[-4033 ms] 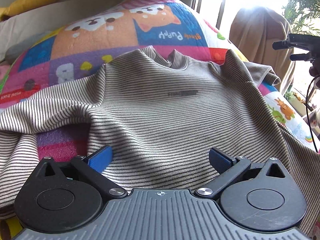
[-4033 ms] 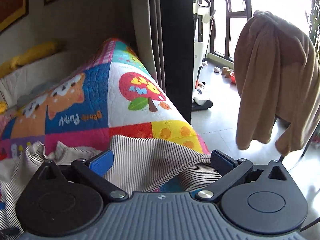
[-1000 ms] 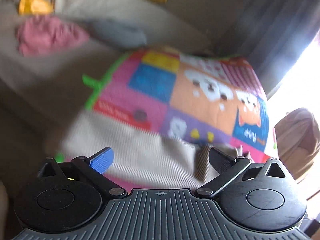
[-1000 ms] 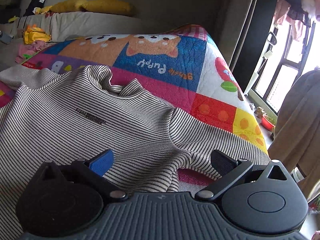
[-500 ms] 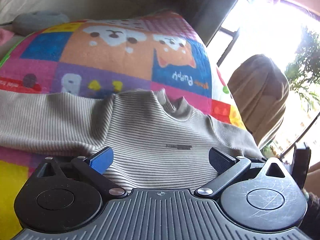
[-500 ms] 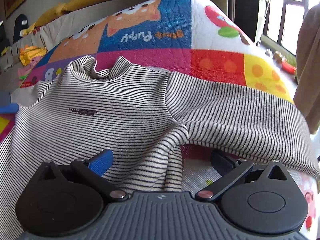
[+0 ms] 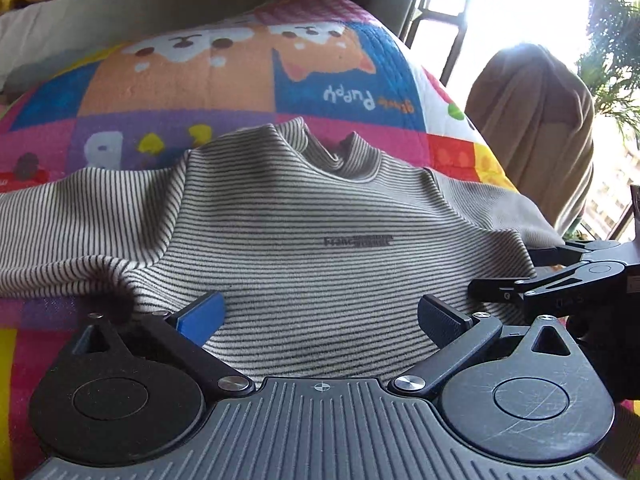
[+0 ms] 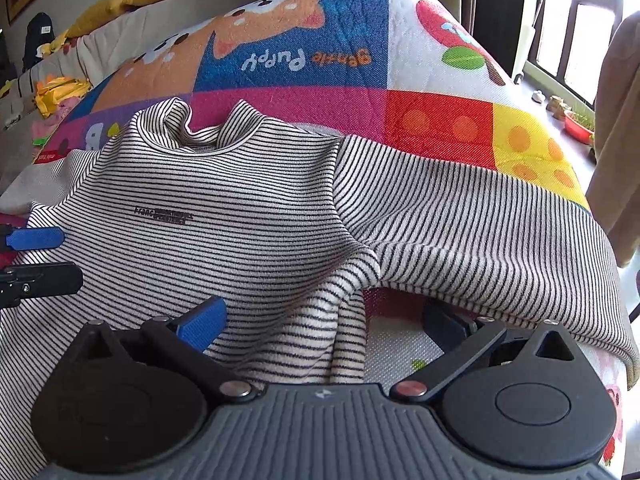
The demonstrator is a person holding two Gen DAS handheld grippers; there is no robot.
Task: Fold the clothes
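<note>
Left wrist view: left gripper [image 7: 320, 314] jaws apart, empty, over the lower chest of the striped top [image 7: 296, 216], which lies face up on the patchwork quilt [image 7: 240, 76], presumably spread for folding. Hem hidden beneath gripper body.

Right wrist view: right gripper [image 8: 320, 324] jaws apart, straddling the armpit bunch; right finger partly hidden under the sleeve [image 8: 472, 220]. Cuff cut off.

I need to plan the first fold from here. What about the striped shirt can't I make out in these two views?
- Hem of the striped shirt: hidden in both views behind each hand-held gripper's body.
- Left sleeve end: cut off by the left wrist frame's edge.
- Right cuff: runs off over the play mat edge.
- Chest print: too small to read fully.
</note>
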